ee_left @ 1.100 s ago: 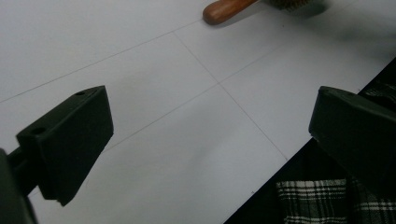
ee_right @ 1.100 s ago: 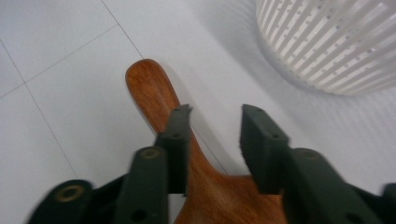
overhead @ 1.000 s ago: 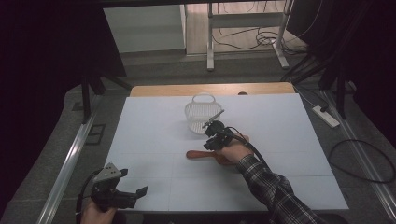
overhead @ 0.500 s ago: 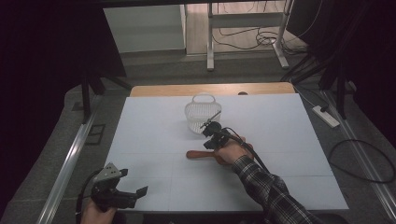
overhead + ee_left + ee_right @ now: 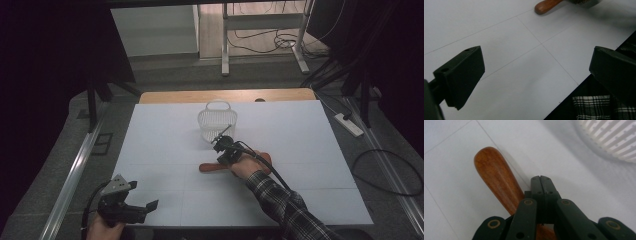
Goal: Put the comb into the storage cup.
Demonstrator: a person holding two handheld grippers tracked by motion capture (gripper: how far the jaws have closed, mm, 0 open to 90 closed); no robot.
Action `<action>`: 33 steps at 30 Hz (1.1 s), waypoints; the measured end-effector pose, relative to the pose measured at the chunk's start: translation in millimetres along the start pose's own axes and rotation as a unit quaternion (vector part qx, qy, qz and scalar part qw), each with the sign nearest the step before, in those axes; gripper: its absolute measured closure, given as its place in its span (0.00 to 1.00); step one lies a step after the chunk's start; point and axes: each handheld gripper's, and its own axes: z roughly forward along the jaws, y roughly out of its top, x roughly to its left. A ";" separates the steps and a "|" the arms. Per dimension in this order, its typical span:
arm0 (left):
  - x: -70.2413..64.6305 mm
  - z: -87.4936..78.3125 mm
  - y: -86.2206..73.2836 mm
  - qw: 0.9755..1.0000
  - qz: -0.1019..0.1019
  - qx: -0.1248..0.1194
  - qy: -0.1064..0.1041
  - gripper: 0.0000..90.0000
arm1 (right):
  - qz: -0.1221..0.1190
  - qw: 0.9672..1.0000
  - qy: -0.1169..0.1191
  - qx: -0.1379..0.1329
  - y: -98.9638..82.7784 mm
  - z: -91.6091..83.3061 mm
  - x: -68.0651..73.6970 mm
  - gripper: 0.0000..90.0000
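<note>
The right gripper point(image 5: 541, 178), jaws closed on nothing, is being held just above the wooden brush handle point(image 5: 496, 177). Near the white basket point(image 5: 216, 121), the left gripper point(image 5: 145, 207) is being kept open.

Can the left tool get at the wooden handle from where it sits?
Probably yes: the left tool is open, and only bare table lies between it and the wooden handle, though the right tool hovers there.

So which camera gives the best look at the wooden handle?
The right gripper view: the wooden handle runs close and sharp beside the shut right tool. The high view shows it small; the left gripper view catches its rounded end.
</note>
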 end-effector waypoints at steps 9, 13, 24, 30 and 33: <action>-0.3 0.1 0.1 1.000 0.001 0.001 0.001 0.01 | -0.029 1.000 0.004 0.005 -6.9 -3.8 12.0 0.99; -0.6 0.3 0.2 1.000 0.001 0.002 0.002 0.01 | -0.037 0.999 0.007 0.004 -12.6 -9.6 16.1 0.99; -0.9 0.7 0.5 1.000 0.003 0.004 0.003 0.01 | -0.037 0.999 0.021 0.005 -29.7 -20.2 22.0 0.99; -1.0 0.7 0.5 1.000 0.003 0.004 0.004 0.01 | -0.043 0.999 0.026 0.004 -36.7 -25.3 26.5 0.99; -0.9 0.7 0.5 1.000 0.002 0.004 0.004 0.01 | -0.046 0.998 0.031 0.004 -42.1 -28.5 28.9 0.99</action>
